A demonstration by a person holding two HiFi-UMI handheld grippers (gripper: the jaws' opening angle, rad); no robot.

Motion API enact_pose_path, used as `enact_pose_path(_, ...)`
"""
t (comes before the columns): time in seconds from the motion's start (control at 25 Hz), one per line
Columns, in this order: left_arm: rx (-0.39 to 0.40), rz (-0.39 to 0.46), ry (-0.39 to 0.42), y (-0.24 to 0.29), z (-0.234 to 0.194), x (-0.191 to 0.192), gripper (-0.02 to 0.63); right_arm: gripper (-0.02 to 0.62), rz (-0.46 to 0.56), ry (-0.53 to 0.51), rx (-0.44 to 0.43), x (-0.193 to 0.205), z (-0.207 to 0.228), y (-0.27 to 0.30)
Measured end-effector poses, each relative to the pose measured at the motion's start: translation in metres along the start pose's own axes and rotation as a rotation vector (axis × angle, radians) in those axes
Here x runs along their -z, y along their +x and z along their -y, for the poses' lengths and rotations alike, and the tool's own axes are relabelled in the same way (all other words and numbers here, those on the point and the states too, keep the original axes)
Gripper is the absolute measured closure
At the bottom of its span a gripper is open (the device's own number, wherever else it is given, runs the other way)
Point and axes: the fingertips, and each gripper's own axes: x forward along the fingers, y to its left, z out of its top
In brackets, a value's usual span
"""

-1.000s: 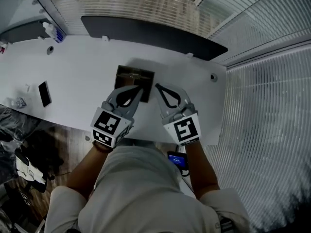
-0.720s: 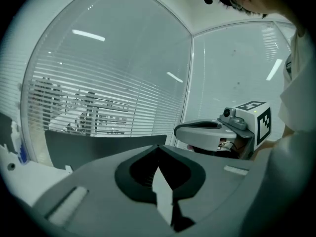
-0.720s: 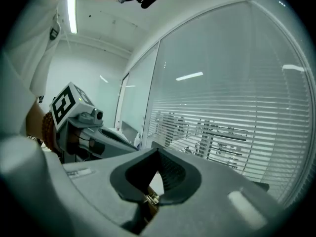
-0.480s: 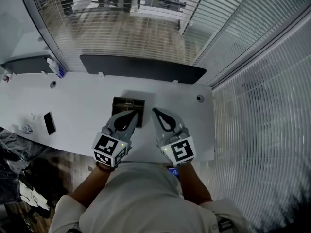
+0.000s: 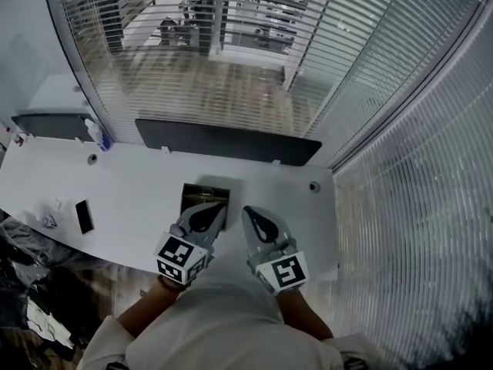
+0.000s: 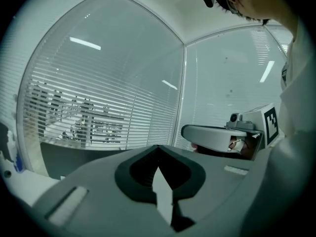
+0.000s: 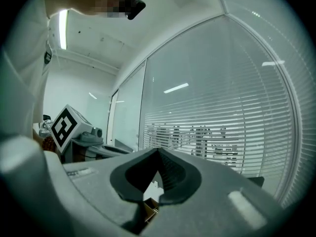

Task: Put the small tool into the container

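The left gripper (image 5: pixel 219 206) and the right gripper (image 5: pixel 246 210) are held side by side over the near edge of the white table (image 5: pixel 139 191), close to the person's body. In their own views they are seen to be aimed roughly level at the glass walls and blinds rather than down at the work. Both pairs of jaws are clenched tip to tip. Only a thin slit of light is seen behind each closed pair, and nothing is gripped or carried by either. The brown container (image 5: pixel 187 197) is set on the table just beyond the two tips, with its open top turned upward so that things can be dropped in from above. A corner of it is glimpsed below the right jaws in the right gripper view. The small tool itself cannot be picked out. It is not seen on the bare table near the grippers, and the inside of the container is too dark and small to be read, so it is judged likely, though not shown, to be lying inside. A dark phone (image 5: pixel 85 216) is left well apart at the left, out of the working area. With empty, closed jaws held clear of the box, the placing step is judged to be over
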Motion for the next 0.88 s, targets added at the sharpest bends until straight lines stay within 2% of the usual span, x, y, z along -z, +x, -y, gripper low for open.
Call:
enact_pose_path(0.64, -0.030, -0.038, -0.051, 0.000, 0.009, 0.017, 0.604, 0.596, 0.001, 0.054, -0.008, 0.013, 0.001, -0.018)
enact_pose_path(0.88, -0.042, -0.047, -0.040, 0.006, 0.020, 0.018, 0.604, 0.596, 0.011, 0.070, 0.001, 0.015, 0.015, -0.032)
